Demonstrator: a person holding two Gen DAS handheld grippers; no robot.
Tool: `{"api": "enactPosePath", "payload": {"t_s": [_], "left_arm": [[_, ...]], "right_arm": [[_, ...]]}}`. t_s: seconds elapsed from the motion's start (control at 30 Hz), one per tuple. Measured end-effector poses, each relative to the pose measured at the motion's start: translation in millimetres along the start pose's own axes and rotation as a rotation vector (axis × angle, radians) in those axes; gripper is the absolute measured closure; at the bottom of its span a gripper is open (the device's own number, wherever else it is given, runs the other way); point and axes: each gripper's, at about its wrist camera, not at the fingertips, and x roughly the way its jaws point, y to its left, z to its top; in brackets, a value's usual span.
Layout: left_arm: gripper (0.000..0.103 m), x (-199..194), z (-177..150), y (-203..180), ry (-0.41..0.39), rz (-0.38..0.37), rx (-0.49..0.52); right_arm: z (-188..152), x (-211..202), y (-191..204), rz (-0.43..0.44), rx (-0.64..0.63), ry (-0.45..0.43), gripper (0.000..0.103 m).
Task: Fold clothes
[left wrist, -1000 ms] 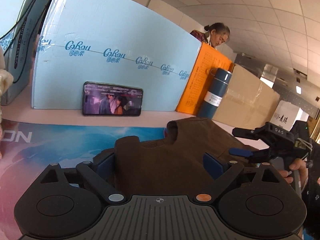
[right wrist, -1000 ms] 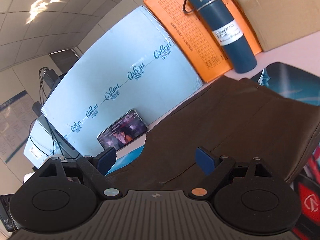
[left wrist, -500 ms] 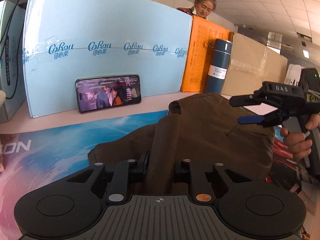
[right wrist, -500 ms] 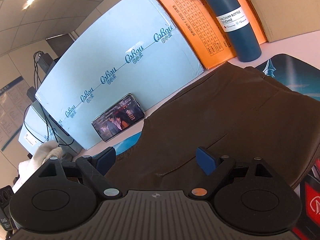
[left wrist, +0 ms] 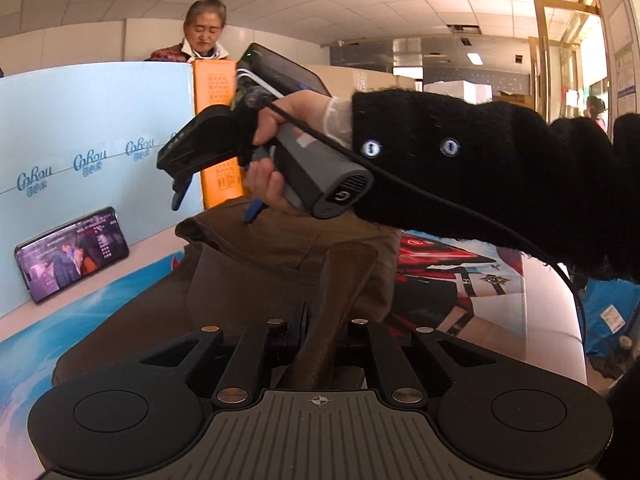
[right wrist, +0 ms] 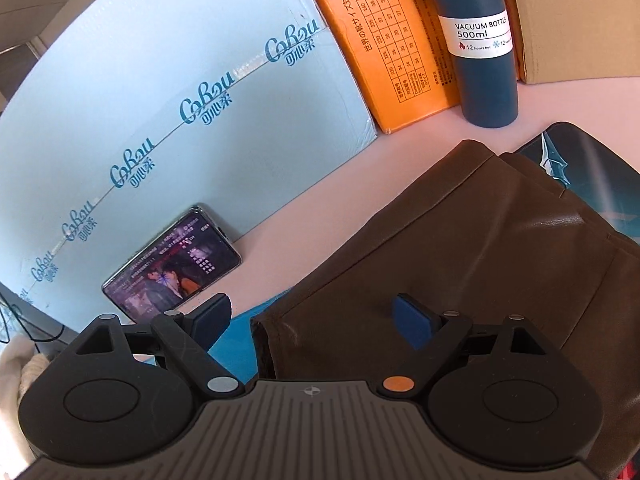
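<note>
A brown garment [left wrist: 260, 268] lies on the printed mat in the left wrist view, and a pinched ridge of it rises into my left gripper [left wrist: 320, 332], which is shut on that fabric. The same brown garment [right wrist: 480, 264] fills the lower right of the right wrist view, lying flat. My right gripper [right wrist: 312, 320] hovers open over its near left corner with nothing between the blue pads. In the left wrist view the right gripper [left wrist: 212, 196] hangs above the garment's far edge, held by a hand in a black sleeve [left wrist: 480, 168].
A light blue box [right wrist: 180, 100] stands along the back with a phone [right wrist: 172, 268] leaning on it. Beside it stand an orange box [right wrist: 392, 40], a dark blue vacuum bottle [right wrist: 480, 40] and a cardboard box [right wrist: 568, 12]. A person [left wrist: 204, 36] stands behind the boxes.
My left gripper shut on a fold of the brown garment and carried it rightward. The right gripper, still open, moved across in front of the left camera and lower over the garment.
</note>
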Motion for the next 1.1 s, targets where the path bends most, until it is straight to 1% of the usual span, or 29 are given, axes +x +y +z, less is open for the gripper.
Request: {"api": "enactPosePath", "payload": {"t_s": [0.1, 0.13, 0.17, 0.2, 0.27, 0.3, 0.33, 0.37, 0.43, 0.53, 0.57, 0.67, 0.73, 0.8, 0.83, 0.87, 0.9, 1.0, 1.03, 1.1], "left_arm": [[0.095, 2.9, -1.1, -6.4, 0.02, -0.017, 0.028], [0.095, 2.5, -1.8, -7.2, 0.023, -0.019, 0.029], [0.095, 2.3, -2.3, -6.9, 0.025, -0.023, 0.027], [0.095, 2.1, -2.4, -5.4, 0.024, -0.027, 0.019], [0.095, 1.2, -2.7, -3.0, 0.023, -0.032, 0.008], [0.095, 0.9, -2.8, -2.4, 0.022, -0.031, 0.007], [0.095, 0.8, -2.7, -2.8, 0.019, -0.028, 0.01], [0.095, 0.7, -2.5, -3.1, 0.017, -0.025, 0.013], [0.095, 0.2, -2.4, -3.1, 0.011, -0.012, 0.012], [0.095, -3.4, -2.1, 0.5, -0.012, 0.022, -0.013], [0.095, -5.3, -2.2, 3.1, -0.024, 0.038, -0.03], [0.098, -12.1, -2.5, 15.3, -0.069, 0.099, -0.094], [0.099, -17.8, -2.8, 27.4, -0.111, 0.161, -0.15], [0.1, -23.4, -3.5, 42.7, -0.155, 0.269, -0.207], [0.1, -26.0, -3.4, 50.4, -0.177, 0.338, -0.221], [0.1, -28.5, -2.8, 58.4, -0.206, 0.389, -0.226], [0.1, -30.9, -2.1, 66.3, -0.244, 0.411, -0.23], [0.1, -45.0, 0.9, 76.6, -0.363, 0.446, -0.247], [0.1, -53.2, 0.9, 73.7, -0.405, 0.437, -0.242], [0.1, -74.6, 0.5, 61.6, -0.482, 0.372, -0.199]], "right_arm": [[6.3, 14.7, 15.6, -0.109, -0.015, 0.024, 0.016], [7.6, 22.1, 18.2, -0.146, -0.028, 0.055, 0.016], [7.1, 27.0, 18.0, -0.183, -0.022, 0.07, 0.016], [6.3, 31.5, 17.5, -0.219, -0.014, 0.083, 0.019], [3.9, 33.0, 15.9, -0.261, -0.011, 0.083, 0.035], [2.3, 30.7, 15.0, -0.271, -0.013, 0.076, 0.039], [1.2, 27.5, 13.3, -0.273, -0.008, 0.067, 0.046], [0.4, 23.5, 9.5, -0.261, 0.011, 0.061, 0.057], [-0.8, 15.8, 0.2, -0.216, 0.062, 0.054, 0.072], [-4.8, 8.6, -13.5, -0.153, 0.124, 0.043, 0.089], [-6.3, 4.5, -17.6, -0.13, 0.142, 0.027, 0.092], [-9.7, -11.8, -28.8, -0.064, 0.185, -0.032, 0.095], [-10.0, -28.0, -34.6, -0.026, 0.196, -0.078, 0.095], [-8.9, -50.7, -40.8, 0.028, 0.215, -0.125, 0.095], [-8.1, -62.4, -44.3, 0.058, 0.227, -0.151, 0.095], [-7.2, -73.4, -46.4, 0.086, 0.238, -0.181, 0.095], [-7.2, -81.4, -45.9, 0.112, 0.242, -0.203, 0.095], [-7.8, -103.5, -43.1, 0.191, 0.25, -0.261, 0.097], [-8.0, -110.9, -42.2, 0.217, 0.252, -0.281, 0.097], [-15.1, -126.4, -39.9, 0.269, 0.235, -0.294, 0.097]]}}
